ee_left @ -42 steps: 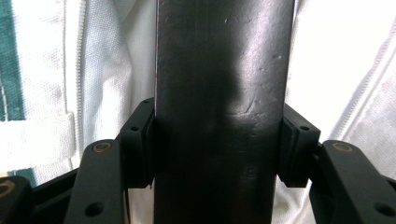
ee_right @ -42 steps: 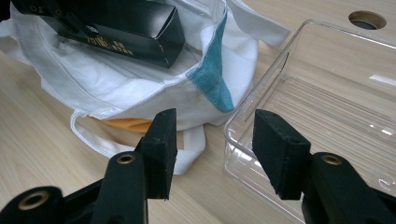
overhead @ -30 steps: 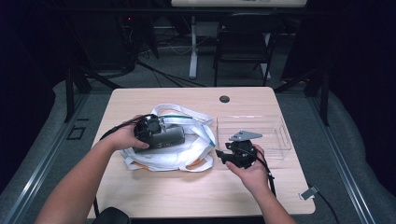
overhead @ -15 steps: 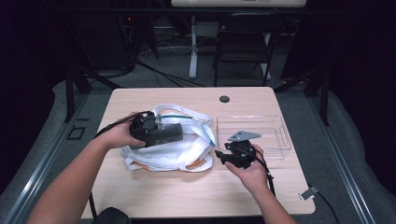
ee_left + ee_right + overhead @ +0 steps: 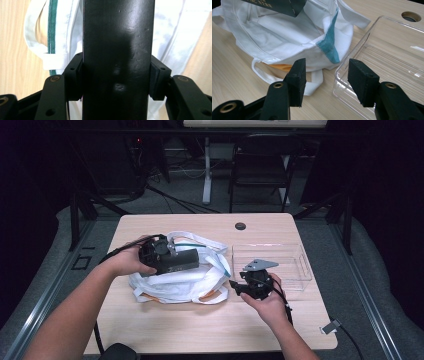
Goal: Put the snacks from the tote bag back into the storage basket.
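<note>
Left tongs [image 5: 187, 260] clamped and held level to the right; right tongs [image 5: 325, 80] gaping, low, just opening wider

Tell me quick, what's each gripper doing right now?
Left gripper: shut on the black box, above the white bag.
Right gripper: open, holding nothing.

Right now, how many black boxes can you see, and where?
1. The black box is clamped in the left gripper, above the white bag on the table. More could be hidden inside the bag.
</note>
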Demonstrator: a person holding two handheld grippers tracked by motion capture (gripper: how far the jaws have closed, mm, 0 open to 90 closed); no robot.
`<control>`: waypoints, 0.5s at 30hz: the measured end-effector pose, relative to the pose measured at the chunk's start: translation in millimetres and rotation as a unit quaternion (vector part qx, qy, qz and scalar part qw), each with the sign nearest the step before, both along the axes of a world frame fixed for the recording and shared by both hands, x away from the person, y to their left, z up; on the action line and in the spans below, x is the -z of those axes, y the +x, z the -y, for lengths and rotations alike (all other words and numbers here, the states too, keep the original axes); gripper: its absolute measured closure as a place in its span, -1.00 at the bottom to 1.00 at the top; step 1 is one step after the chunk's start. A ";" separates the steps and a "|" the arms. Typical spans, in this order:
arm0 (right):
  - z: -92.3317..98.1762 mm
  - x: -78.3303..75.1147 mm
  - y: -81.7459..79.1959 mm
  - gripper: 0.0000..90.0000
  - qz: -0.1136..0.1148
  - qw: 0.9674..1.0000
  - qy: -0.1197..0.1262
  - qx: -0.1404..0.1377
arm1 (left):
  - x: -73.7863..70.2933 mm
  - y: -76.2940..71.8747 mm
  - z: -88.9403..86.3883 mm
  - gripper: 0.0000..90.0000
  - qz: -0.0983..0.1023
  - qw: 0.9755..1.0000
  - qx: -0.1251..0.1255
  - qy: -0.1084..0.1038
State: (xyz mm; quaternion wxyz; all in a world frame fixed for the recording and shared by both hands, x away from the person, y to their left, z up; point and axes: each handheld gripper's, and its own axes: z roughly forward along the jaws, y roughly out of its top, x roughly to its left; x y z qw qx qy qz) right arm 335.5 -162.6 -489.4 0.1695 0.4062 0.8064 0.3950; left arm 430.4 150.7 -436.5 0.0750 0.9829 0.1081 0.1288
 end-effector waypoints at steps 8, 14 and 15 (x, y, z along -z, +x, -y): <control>-2.1 1.0 2.3 -0.02 0.005 1.000 -0.010 -0.017 | -7.3 -4.7 1.9 -0.05 -0.005 1.000 0.001 -0.003; -5.2 2.9 2.6 -0.06 0.008 0.999 -0.030 -0.036 | -12.2 -5.7 1.6 -0.05 -0.005 1.000 0.003 -0.008; -5.8 3.4 2.7 -0.06 0.009 0.999 -0.031 -0.038 | -12.8 -5.6 1.5 -0.05 -0.004 1.000 0.003 -0.008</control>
